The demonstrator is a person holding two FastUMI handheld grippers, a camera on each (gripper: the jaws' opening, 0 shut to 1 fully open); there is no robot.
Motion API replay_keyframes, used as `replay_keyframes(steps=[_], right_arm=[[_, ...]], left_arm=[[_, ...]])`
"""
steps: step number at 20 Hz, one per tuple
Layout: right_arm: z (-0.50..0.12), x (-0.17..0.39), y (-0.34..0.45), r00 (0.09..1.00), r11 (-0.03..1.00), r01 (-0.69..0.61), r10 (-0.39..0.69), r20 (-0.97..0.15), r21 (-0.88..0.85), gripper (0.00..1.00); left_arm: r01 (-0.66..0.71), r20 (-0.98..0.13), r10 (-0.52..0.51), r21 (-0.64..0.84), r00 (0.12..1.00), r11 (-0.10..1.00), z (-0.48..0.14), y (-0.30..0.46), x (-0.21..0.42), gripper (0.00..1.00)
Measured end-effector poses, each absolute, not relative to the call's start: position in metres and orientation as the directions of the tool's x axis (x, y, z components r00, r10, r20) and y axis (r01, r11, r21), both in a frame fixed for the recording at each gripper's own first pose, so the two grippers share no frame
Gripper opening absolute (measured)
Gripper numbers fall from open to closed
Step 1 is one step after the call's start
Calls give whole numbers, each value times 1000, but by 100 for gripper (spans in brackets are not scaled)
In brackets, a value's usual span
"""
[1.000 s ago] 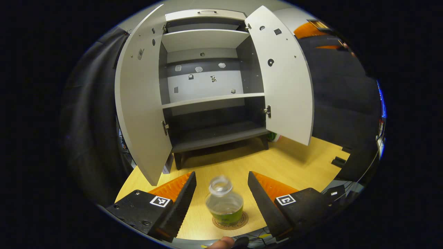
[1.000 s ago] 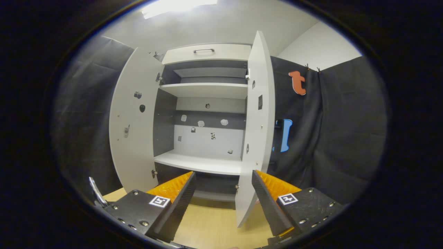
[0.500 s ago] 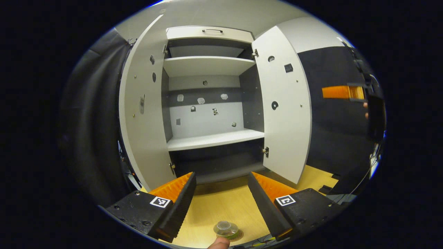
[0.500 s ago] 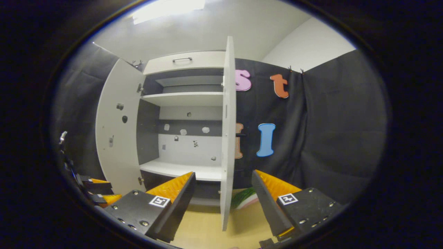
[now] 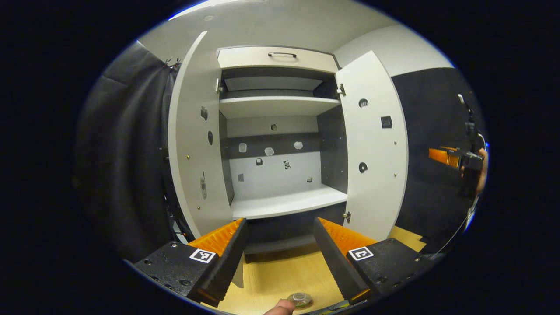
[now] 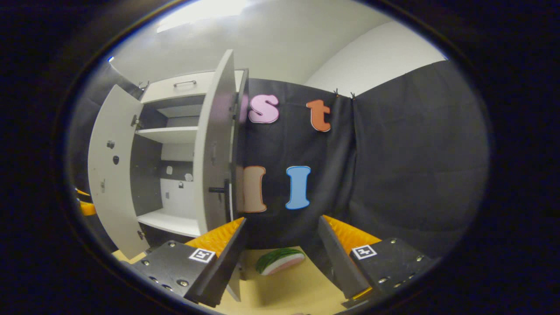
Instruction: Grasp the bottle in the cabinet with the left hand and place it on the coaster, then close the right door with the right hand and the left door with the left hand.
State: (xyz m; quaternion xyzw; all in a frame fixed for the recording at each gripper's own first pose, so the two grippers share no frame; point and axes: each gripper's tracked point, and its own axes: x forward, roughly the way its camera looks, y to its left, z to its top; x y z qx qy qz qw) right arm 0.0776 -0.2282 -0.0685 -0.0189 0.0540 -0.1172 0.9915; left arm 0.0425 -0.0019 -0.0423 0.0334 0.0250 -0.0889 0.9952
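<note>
The clear bottle [image 5: 300, 299] stands on the wooden table at the bottom edge of the left gripper view, only its top showing, below and behind my open left gripper [image 5: 280, 223]. A fingertip shows beside it. The cabinet [image 5: 284, 203] stands ahead with its left door [image 5: 197, 153] and right door [image 5: 372, 148] both swung open. At the far right a hand holds the right gripper [image 5: 455, 157] beyond the right door. In the right gripper view my right gripper [image 6: 282, 221] is open and empty, facing the right door's [image 6: 214, 153] outer side and its dark handle [image 6: 218, 190].
A watermelon-slice toy [image 6: 280, 260] lies on the table [image 6: 302, 288] just ahead of the right gripper, by the booth's black cloth wall. The cabinet's shelves [image 5: 278, 105] hold nothing. The left door [image 6: 109, 175] stands open farther off, with the left gripper's finger [image 6: 85, 205] at the left edge.
My left gripper has drawn up and back from the bottle, which has slid to the view's bottom edge. My right gripper has swung rightwards around to the right door's outer face.
</note>
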Motion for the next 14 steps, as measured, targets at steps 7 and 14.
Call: replay_keyframes(steps=[7,14], right_arm=[[-95,146,-258,956,970,233,-240,-170,-62,93],[-101,199,-186,982,998,60,-54,-182,27,98]], left_arm=[[150,20,-152,85,988,985,0,15,58,94],[37,33,-40,94,999,995,3,76,50,97]])
